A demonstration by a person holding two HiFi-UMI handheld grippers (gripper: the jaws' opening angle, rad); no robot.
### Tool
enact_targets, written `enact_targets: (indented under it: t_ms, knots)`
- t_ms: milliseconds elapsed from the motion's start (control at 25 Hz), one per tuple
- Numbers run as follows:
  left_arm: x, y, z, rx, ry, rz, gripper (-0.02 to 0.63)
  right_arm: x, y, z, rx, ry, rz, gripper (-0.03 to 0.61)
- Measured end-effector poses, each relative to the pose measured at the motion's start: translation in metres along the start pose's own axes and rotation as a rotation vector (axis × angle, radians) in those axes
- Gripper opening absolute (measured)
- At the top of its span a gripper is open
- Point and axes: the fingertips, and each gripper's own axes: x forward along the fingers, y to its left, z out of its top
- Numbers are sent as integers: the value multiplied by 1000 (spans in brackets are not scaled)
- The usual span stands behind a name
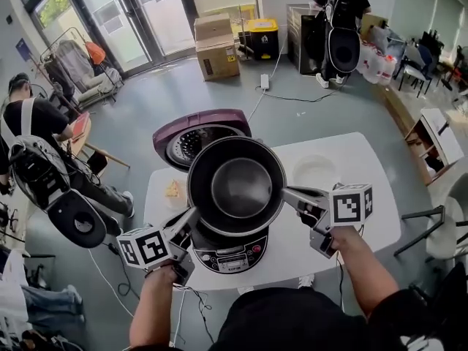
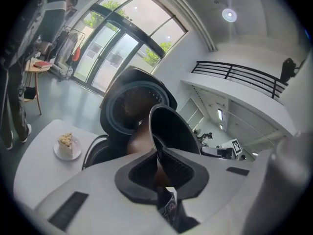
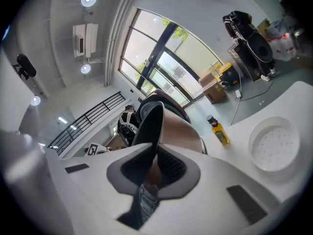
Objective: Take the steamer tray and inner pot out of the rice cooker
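The dark round metal inner pot hangs clear above the black rice cooker — its purple lid stands open behind. The left tool is clamped on the pot's rim at one side, the right tool on the opposite side (each rim edge sits pinched between the pads). The white perforated round steamer tray lies on the white tabletop, just right of the cooker — already out of it.
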Motion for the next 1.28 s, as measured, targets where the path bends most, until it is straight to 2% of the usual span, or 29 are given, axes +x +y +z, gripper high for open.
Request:
enact_targets:
  t_ms: [280, 560, 840, 960, 1280]
  knots:
    - [63, -46, -18, 87, 75, -75, 40, -68, -41, 6, 14, -99, -133, 31]
    - [148, -111, -39, 154, 163, -171, 38, -160, -93, 11, 61, -223, -316, 29]
    - [230, -167, -90, 183, 258, -272, 38, -248, -146, -1, 102, -316, -495, 29]
    - [261, -182, -117, 197, 302, -287, 38, -279, -169, -16, 140, -336, -567, 29]
    - [318, -204, -183, 153, 396, -324, 35, -334, -225, -60, 252, -356, -689, 29]
